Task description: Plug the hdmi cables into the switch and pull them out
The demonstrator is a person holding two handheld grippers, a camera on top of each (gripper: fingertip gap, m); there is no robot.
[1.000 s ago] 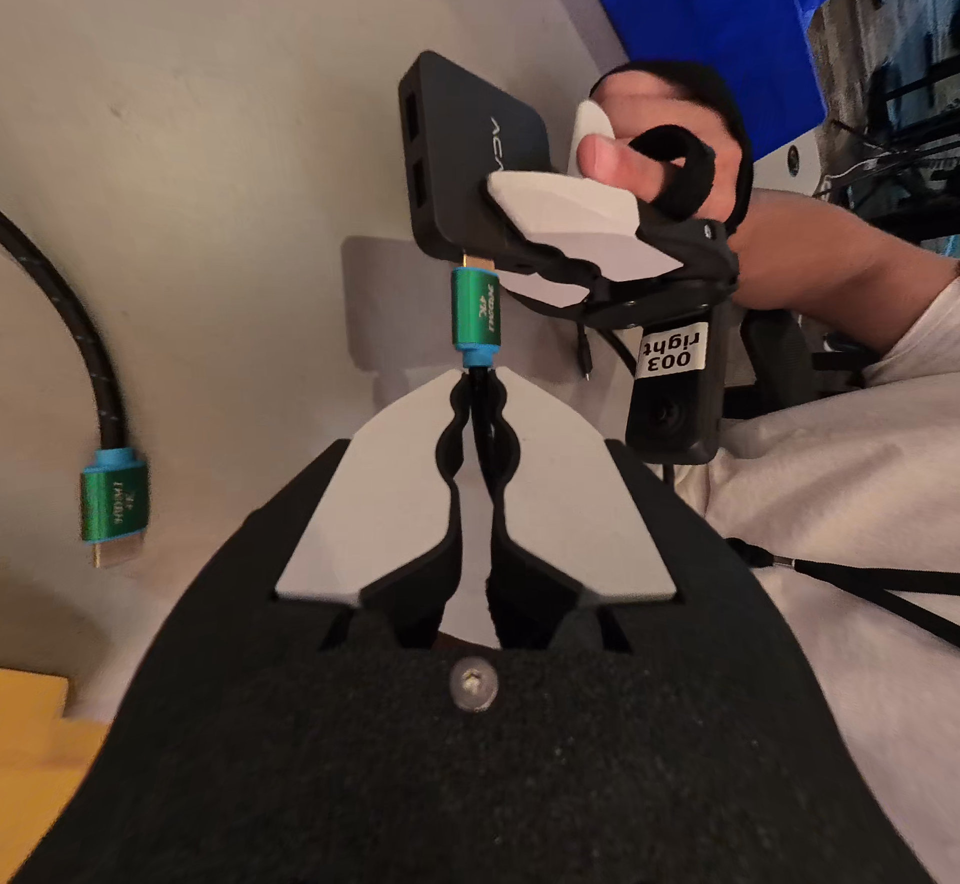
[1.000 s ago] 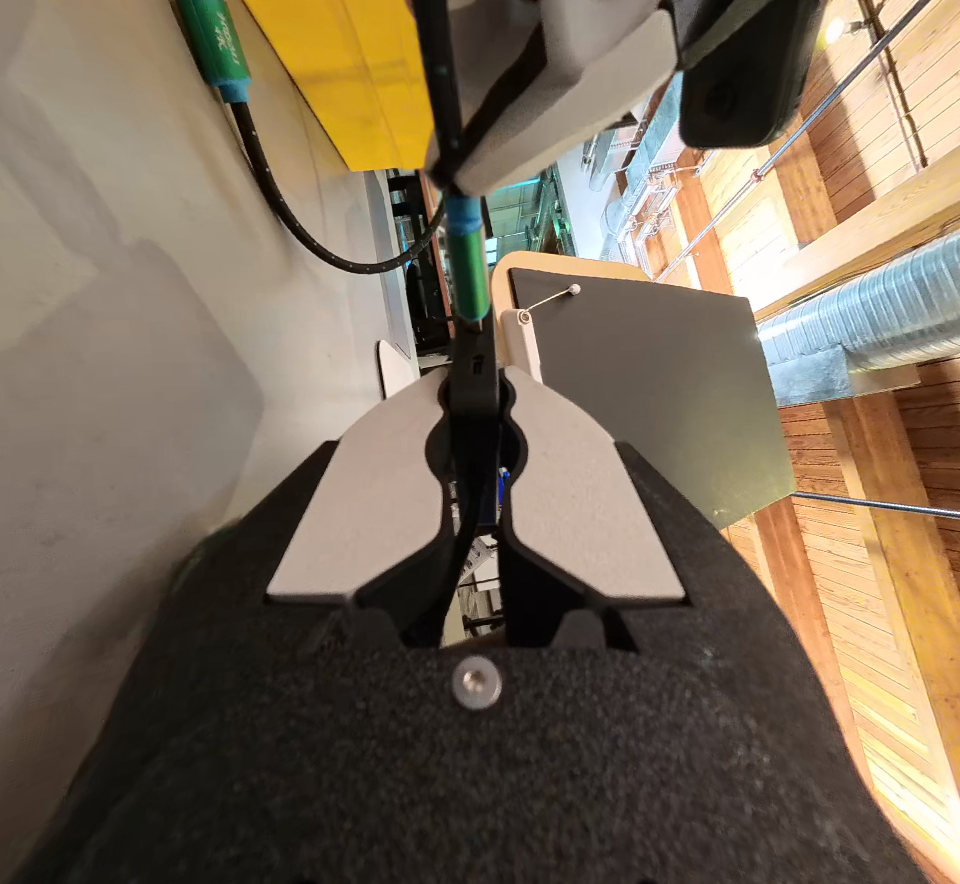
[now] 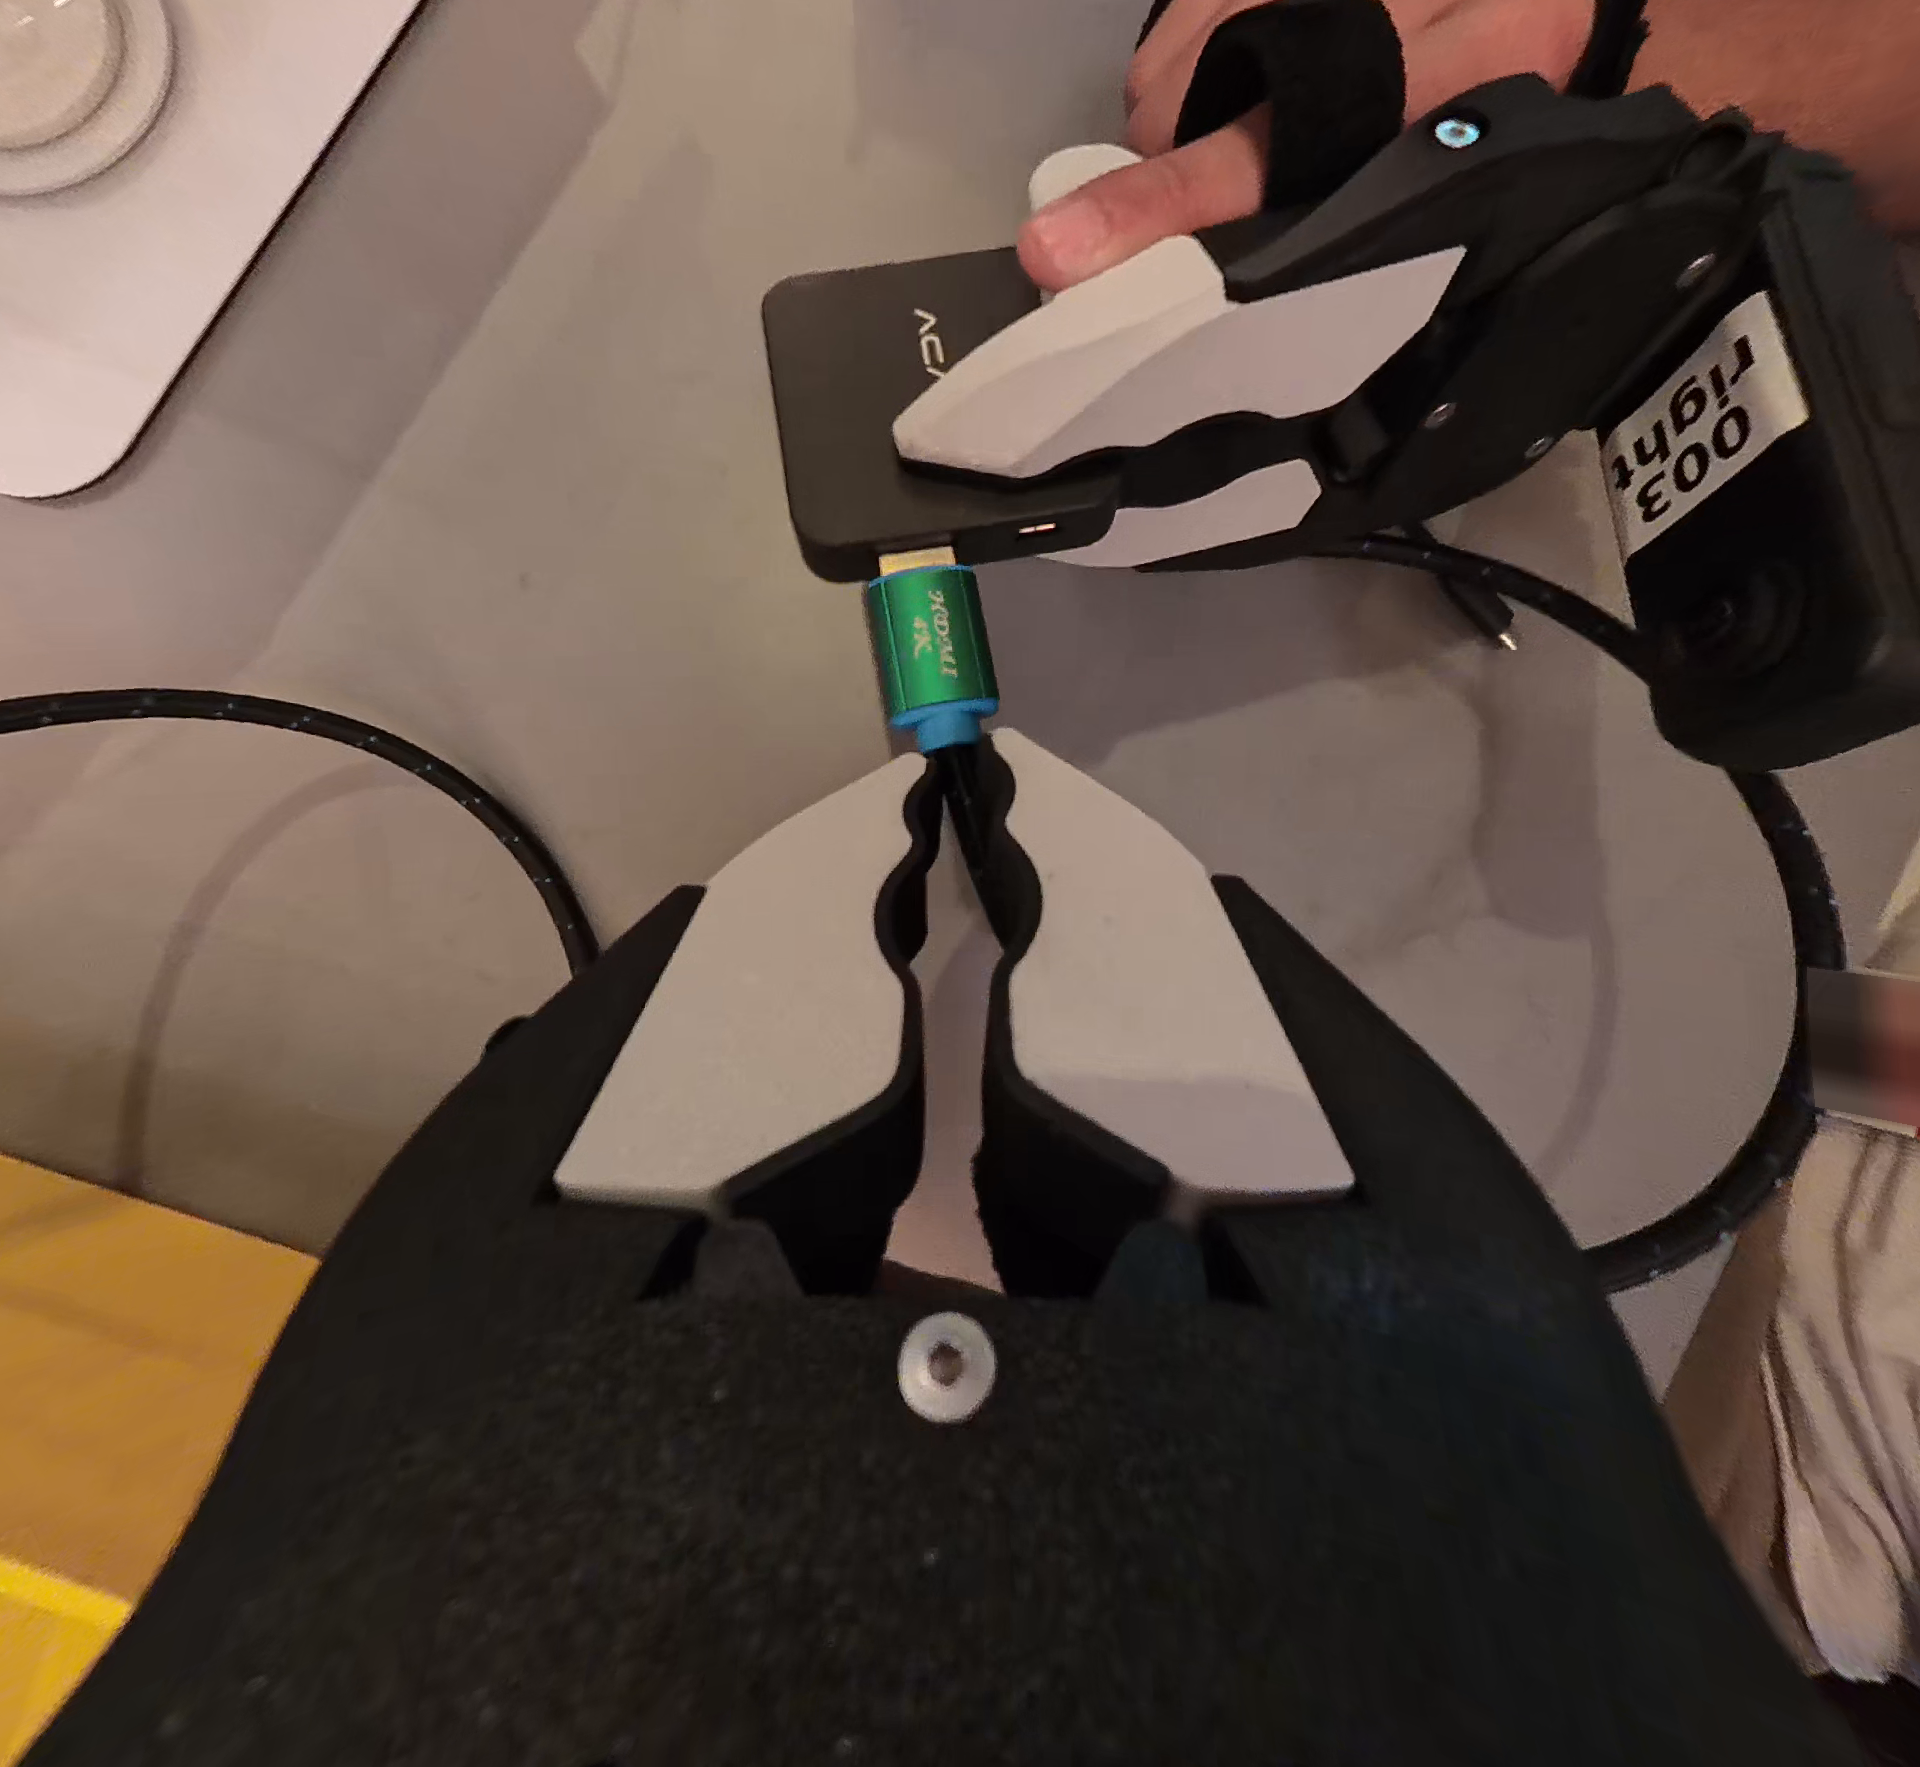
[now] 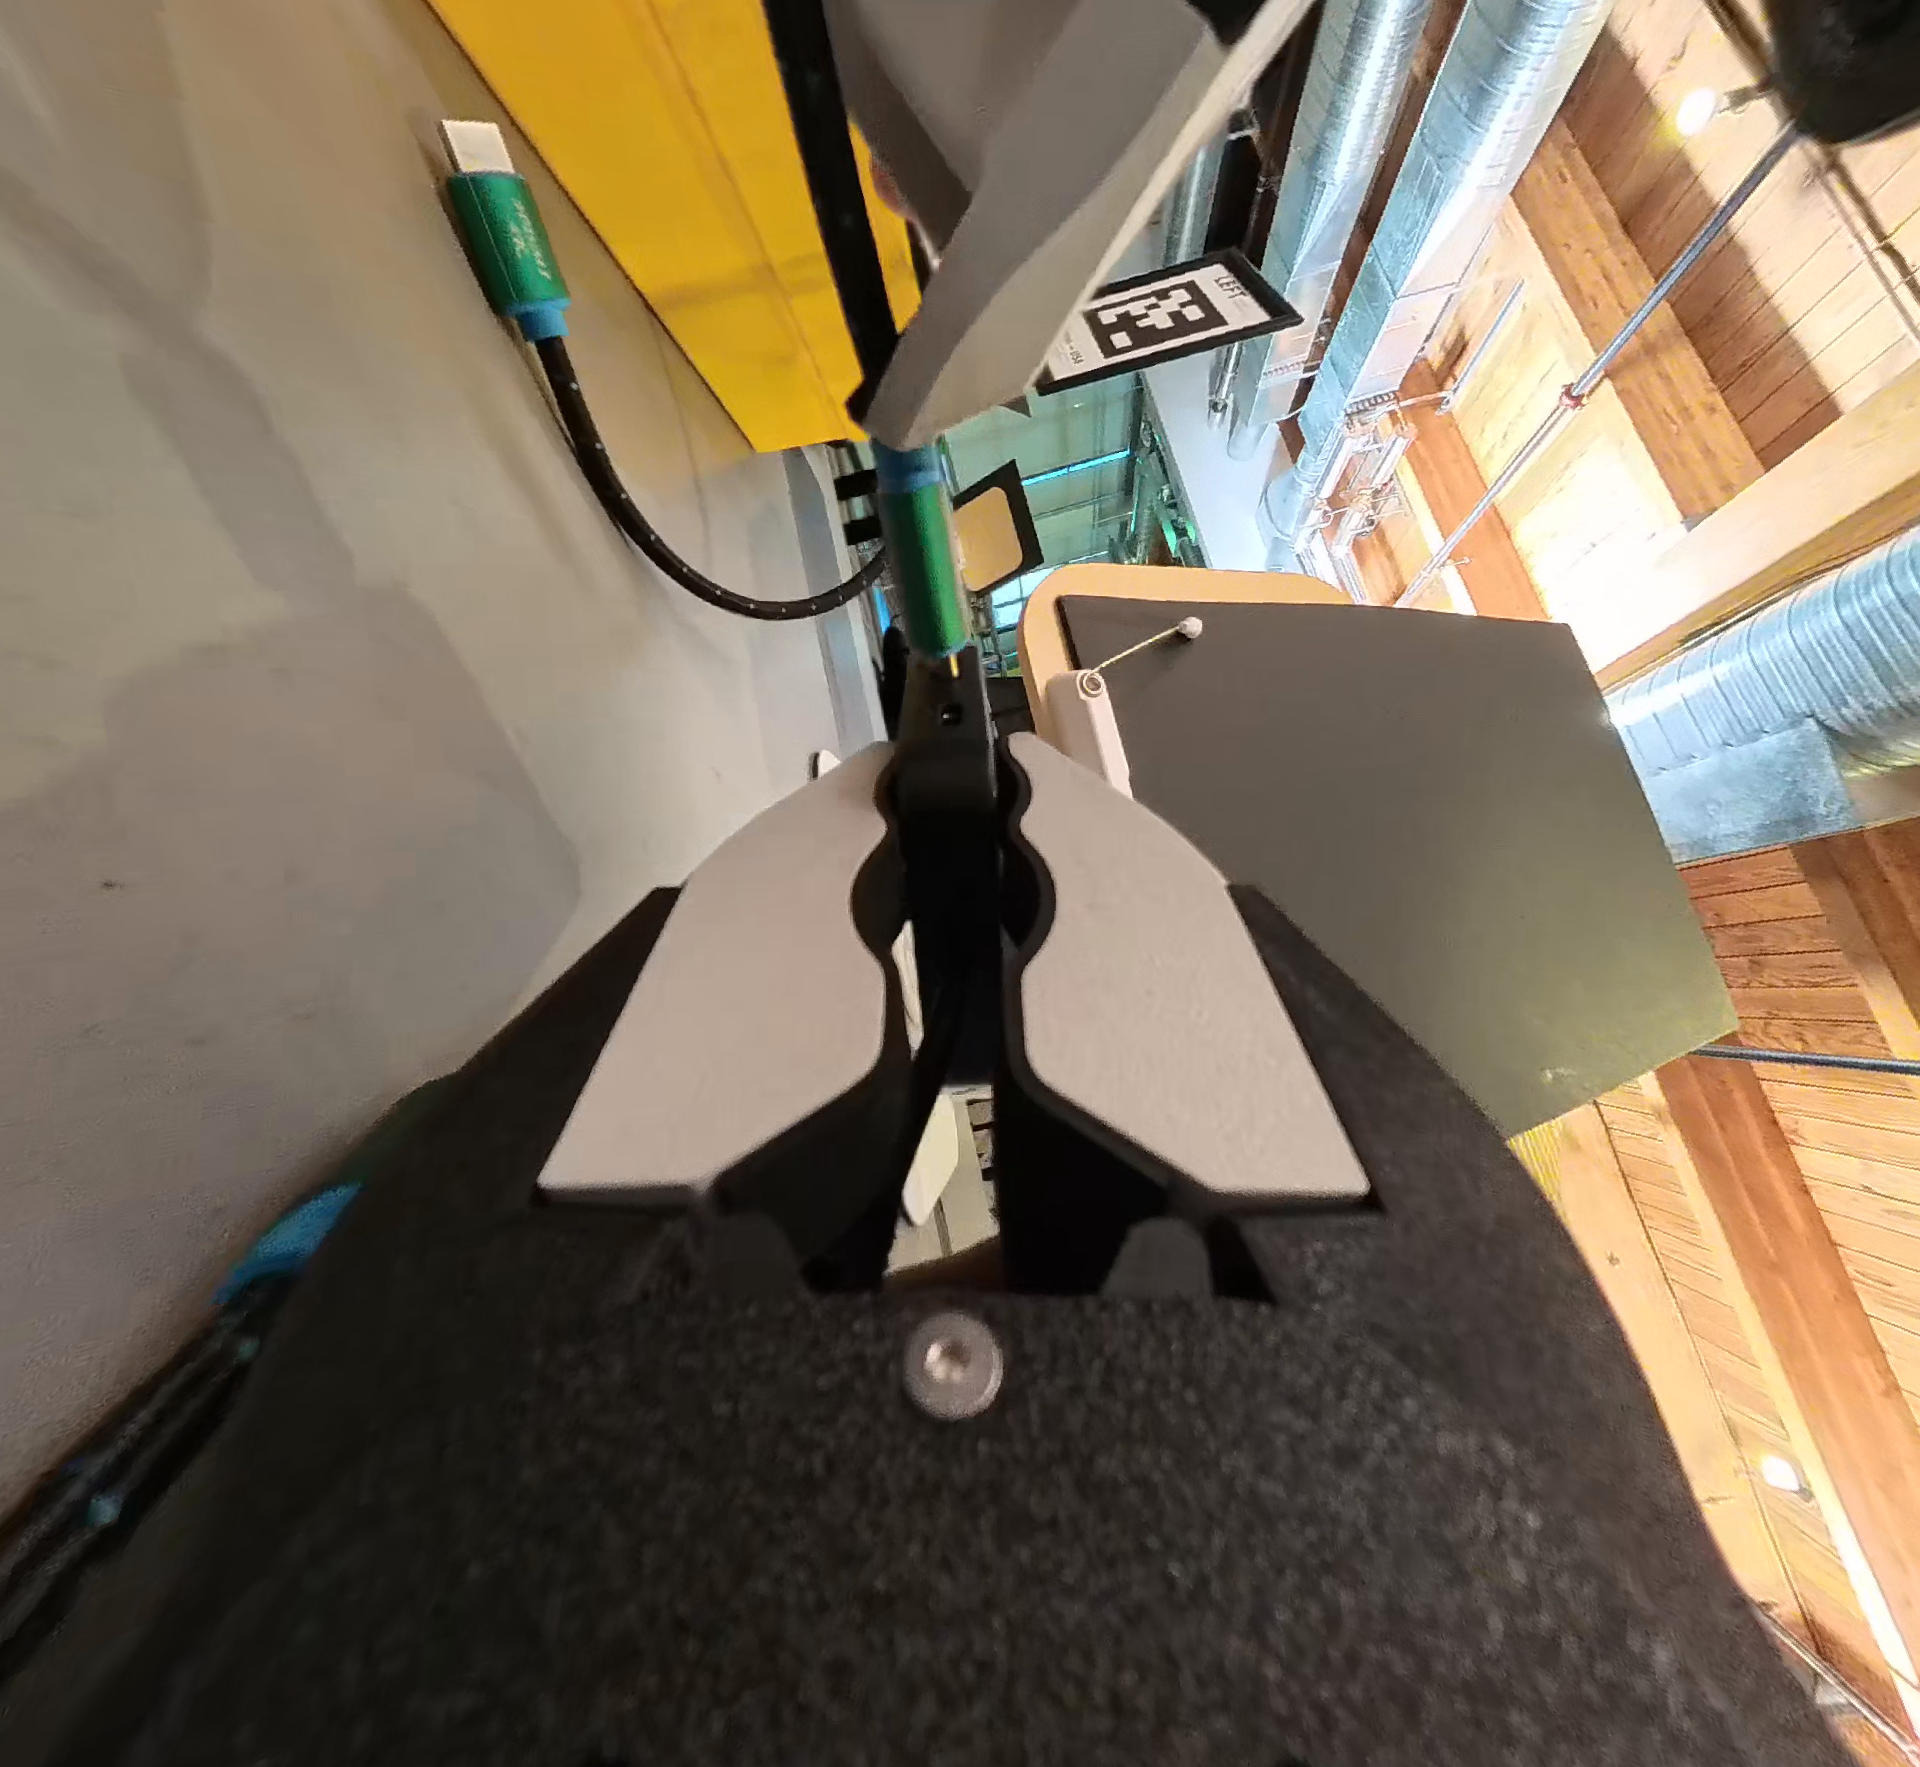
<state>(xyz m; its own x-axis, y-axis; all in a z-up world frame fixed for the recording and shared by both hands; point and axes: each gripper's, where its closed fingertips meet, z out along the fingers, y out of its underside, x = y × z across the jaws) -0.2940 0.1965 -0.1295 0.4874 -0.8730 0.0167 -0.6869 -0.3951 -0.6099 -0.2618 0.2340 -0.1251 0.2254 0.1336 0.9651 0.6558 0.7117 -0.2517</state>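
The green metal HDMI plug points lengthwise into the flat black plastic switch, gold tip partly showing. The left gripper pinches its braided cable; the right gripper clamps the switch. Only the right wrist view shows a second green plug lying on the grey table.

the switch is sitting above the table, between the right gripper's fingers. a plug is sitting in its near edge; the cable is running nearward between the left gripper's fingers. a second plug is lying on the table beside the yellow box.
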